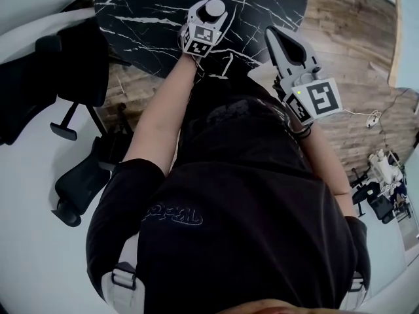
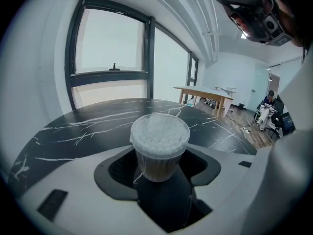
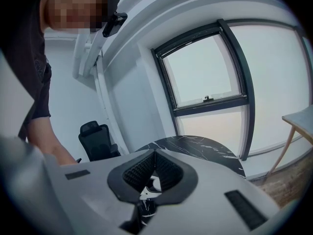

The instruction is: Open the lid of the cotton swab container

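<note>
Item: cotton swab container [image 2: 160,146], clear round tub, white swab heads packed to the top, clear lid [image 2: 160,129] seated on the rim and closed
Location: upright between the jaws of the left claw [image 2: 159,173], above the near part of the black white-veined marble surface [image 2: 83,129]; in the head view it shows as a pale disc [image 1: 214,8] just beyond the left marker cube [image 1: 200,38]
Left claw: grasping the container by its lower body, one dark ribbed pad at each side, lid and upper wall standing clear above the pads
Right claw [image 3: 152,161]: clenched, the pads meet in a closed V with nothing between them; in the head view it [image 1: 273,36] sits at the surface's near right edge, well apart from the container
Surroundings: black office chair [image 3: 95,141] on pale floor, large dark-framed window [image 2: 112,48], light wooden table [image 2: 205,93] far behind, wood-plank floor [image 1: 353,18]
Operator: black short-sleeved top, both forearms bare and extended toward the surface
</note>
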### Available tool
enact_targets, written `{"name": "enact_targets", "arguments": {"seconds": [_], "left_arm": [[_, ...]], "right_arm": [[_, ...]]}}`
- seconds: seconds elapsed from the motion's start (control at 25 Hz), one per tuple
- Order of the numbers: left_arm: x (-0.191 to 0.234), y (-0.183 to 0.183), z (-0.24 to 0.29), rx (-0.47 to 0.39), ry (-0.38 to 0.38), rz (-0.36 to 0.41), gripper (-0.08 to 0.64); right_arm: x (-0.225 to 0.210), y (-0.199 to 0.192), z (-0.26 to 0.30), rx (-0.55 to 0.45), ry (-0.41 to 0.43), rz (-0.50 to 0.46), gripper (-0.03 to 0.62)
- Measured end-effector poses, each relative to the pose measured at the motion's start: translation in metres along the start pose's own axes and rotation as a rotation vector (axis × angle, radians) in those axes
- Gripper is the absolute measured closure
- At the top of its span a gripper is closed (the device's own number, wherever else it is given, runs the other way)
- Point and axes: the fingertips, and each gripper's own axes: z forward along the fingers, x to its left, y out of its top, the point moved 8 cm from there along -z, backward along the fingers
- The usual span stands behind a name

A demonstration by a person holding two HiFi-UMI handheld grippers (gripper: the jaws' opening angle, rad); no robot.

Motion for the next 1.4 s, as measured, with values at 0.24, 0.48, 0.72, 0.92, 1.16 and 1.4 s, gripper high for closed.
{"name": "enact_targets", "arguments": {"seconds": [0.24,0.48,0.72,0.92,1.16,1.4], "left_arm": [[0.002,0.022,-0.013,-0.003,-0.021,0.037,0.291],[-0.006,0.044,-0.033,-0.026,-0.052,0.011,0.291],[-0.015,0.070,-0.057,-0.059,-0.060,0.009,0.291],[-0.026,0.083,-0.073,-0.041,-0.114,0.054,0.291],[-0.048,0.103,-0.102,-0.033,-0.161,0.093,0.291],[-0.086,0.125,-0.138,-0.026,-0.197,0.130,0.291]], "right_arm": [[0.000,0.004,-0.009,-0.020,0.022,-0.002,0.569],[0.002,0.014,-0.017,-0.044,0.051,-0.032,0.569],[0.003,0.024,-0.029,-0.044,0.078,-0.129,0.569],[-0.001,0.023,-0.042,-0.048,0.108,-0.146,0.569],[0.003,0.022,-0.053,-0.038,0.213,-0.221,0.569],[0.003,0.021,-0.075,-0.037,0.281,-0.293,0.569]]}}
